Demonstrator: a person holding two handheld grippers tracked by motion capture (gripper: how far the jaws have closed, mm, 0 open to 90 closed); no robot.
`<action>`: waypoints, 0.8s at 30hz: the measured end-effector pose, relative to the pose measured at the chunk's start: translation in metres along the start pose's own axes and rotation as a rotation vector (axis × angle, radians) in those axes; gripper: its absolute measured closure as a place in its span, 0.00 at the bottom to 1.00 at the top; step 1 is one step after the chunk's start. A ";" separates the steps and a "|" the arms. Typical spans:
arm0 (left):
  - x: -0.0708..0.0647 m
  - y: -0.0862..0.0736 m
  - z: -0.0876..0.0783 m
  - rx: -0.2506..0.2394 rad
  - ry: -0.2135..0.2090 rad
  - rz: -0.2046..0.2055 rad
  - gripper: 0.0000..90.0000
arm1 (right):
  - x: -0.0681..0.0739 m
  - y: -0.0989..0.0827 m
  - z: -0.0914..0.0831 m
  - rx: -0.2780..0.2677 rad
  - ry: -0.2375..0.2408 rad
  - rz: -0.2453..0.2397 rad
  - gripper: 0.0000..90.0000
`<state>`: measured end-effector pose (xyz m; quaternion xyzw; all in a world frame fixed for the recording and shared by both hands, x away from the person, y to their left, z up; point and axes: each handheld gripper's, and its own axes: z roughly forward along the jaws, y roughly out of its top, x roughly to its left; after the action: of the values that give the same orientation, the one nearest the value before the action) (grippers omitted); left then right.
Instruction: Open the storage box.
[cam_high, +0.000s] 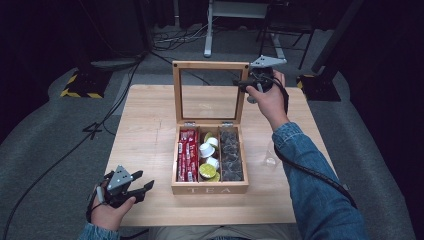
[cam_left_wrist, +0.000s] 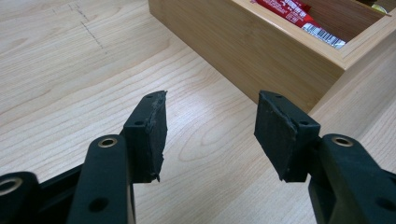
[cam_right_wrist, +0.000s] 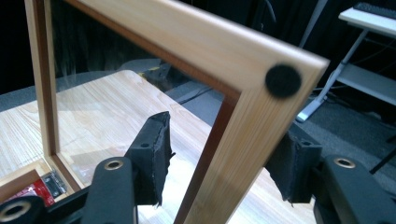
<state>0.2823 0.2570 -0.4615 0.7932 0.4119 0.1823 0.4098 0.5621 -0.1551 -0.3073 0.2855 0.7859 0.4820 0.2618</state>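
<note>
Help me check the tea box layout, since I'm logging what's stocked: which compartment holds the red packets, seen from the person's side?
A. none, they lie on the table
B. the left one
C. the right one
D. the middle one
B: in the high view the red packets fill the left compartment of the tea box, with round capsules in the middle and dark sachets on the right.

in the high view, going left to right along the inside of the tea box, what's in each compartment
red packets → round yellow and white pods → dark wrapped pieces, all inside the tea box
</note>
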 end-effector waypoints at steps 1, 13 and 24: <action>0.000 0.000 0.000 0.000 -0.001 0.001 0.49 | 0.000 -0.001 0.001 0.004 0.000 0.003 0.49; 0.004 0.000 0.005 0.008 -0.002 -0.008 0.49 | -0.003 -0.013 0.014 0.056 -0.004 0.049 0.40; 0.005 0.003 0.009 0.009 0.003 -0.003 0.45 | -0.004 -0.018 0.014 0.073 -0.004 0.062 0.39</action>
<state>0.2925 0.2557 -0.4647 0.7940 0.4147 0.1810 0.4061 0.5712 -0.1560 -0.3290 0.3198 0.7932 0.4604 0.2379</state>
